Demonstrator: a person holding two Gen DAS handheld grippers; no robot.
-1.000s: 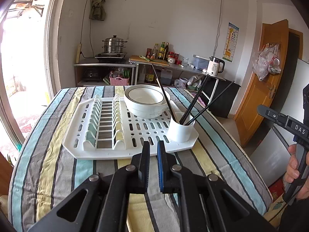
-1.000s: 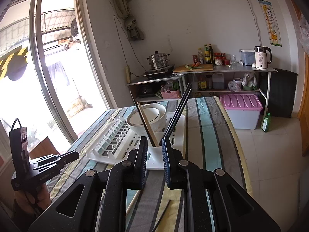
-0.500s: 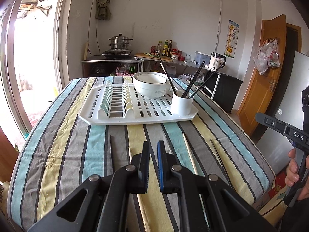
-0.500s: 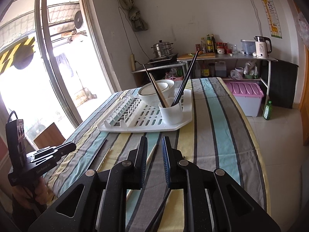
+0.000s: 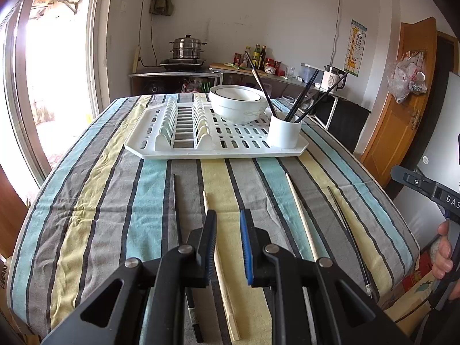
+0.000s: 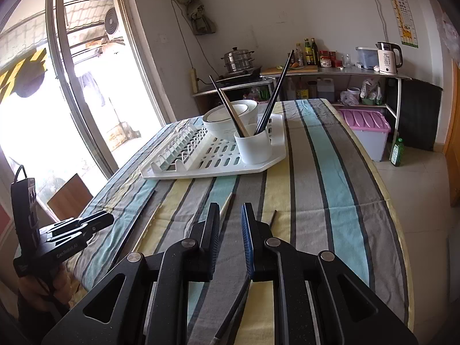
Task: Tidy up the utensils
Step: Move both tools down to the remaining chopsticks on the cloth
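A white cup (image 5: 284, 131) with several dark chopsticks stands on a white drying rack (image 5: 184, 143), beside a white bowl (image 5: 238, 105). Loose chopsticks lie on the striped tablecloth: a dark one (image 5: 176, 204), a wooden one (image 5: 221, 276), another wooden one (image 5: 300, 215) and a dark one (image 5: 345, 230). My left gripper (image 5: 227, 230) is open and empty above the near wooden chopstick. My right gripper (image 6: 230, 224) is open and empty above the cloth; a dark chopstick (image 6: 238, 296) lies under it. The cup also shows in the right wrist view (image 6: 254, 146).
The round table's near edge (image 5: 57, 302) lies close below both grippers. A steel counter with a steamer pot (image 5: 187, 47), bottles and a kettle (image 6: 388, 57) stands at the back wall. A pink-lidded bin (image 6: 365, 126) sits on the floor to the right.
Both grippers have pulled back from the rack toward the table's near edge and have opened a little. The loose chopsticks on the cloth have come into view.
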